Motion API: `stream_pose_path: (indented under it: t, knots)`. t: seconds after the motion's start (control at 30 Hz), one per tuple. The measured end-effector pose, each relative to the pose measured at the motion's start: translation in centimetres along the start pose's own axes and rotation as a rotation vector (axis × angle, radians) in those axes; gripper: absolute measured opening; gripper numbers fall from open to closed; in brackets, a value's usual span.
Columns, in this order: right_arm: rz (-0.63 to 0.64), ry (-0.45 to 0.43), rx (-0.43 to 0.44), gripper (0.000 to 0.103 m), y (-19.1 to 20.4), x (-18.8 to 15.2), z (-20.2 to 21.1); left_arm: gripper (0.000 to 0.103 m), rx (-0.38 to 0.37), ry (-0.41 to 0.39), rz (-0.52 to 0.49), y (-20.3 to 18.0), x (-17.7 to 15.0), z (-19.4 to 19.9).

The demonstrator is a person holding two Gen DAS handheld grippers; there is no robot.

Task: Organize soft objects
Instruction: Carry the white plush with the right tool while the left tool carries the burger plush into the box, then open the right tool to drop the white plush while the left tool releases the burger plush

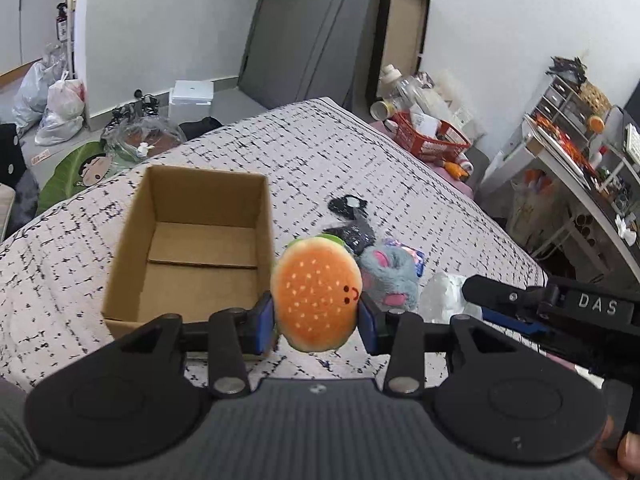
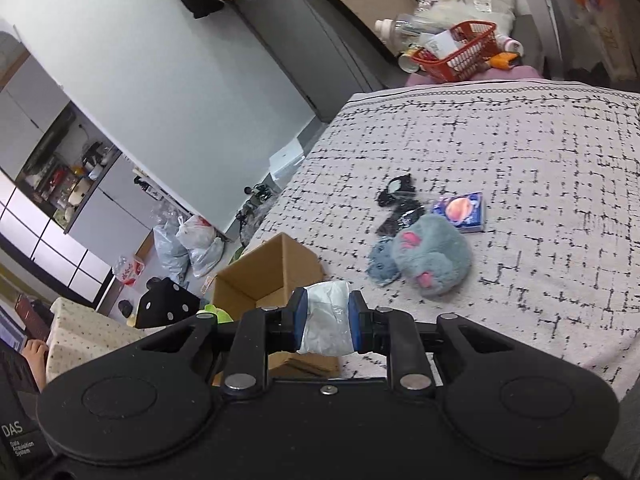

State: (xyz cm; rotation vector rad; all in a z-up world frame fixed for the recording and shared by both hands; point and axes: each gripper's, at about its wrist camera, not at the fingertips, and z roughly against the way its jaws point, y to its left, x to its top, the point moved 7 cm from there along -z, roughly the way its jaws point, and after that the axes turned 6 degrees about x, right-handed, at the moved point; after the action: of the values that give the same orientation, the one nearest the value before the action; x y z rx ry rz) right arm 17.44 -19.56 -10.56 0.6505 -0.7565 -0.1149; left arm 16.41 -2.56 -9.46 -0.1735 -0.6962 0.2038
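Here, left hand-held gripper (image 1: 317, 318) clamped on burger toy (image 1: 316, 294), just right of cardboard box (image 1: 192, 248) on the bed (image 1: 360, 168); right hand-held gripper (image 2: 327, 320) pinching white packet (image 2: 326, 322) — best carried over the box's open top before release, one at a time.

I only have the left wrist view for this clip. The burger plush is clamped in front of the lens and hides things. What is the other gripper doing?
Observer: The right gripper is shut on a white plastic-wrapped bundle.
Operator: Is anything hidden behind the burger on the bedspread?
Observer: Yes, a small booklet with a planet picture lies flat just beyond the grey plush mouse; your view shows only a sliver of it.
Operator: Anyone else around?
Observer: A person's hand shows at the far left edge of the right wrist view, beside a dotted cloth.
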Motion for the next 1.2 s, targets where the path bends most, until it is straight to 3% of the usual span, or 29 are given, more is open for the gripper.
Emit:
stream_pose_path:
  t: [0.53, 1.2]
  knots:
    - [0.067, 0.04, 0.011, 0.022, 5.3, -1.5, -4.6, 0.042, 0.026, 0.013, 0.099, 7.5, 0.6, -1.5]
    - [0.088, 0.121, -0.033, 0.022, 8.1, -3.2, -11.8, 0.045, 0.041, 0.11, 0.164, 13.1, 0.1, -7.6]
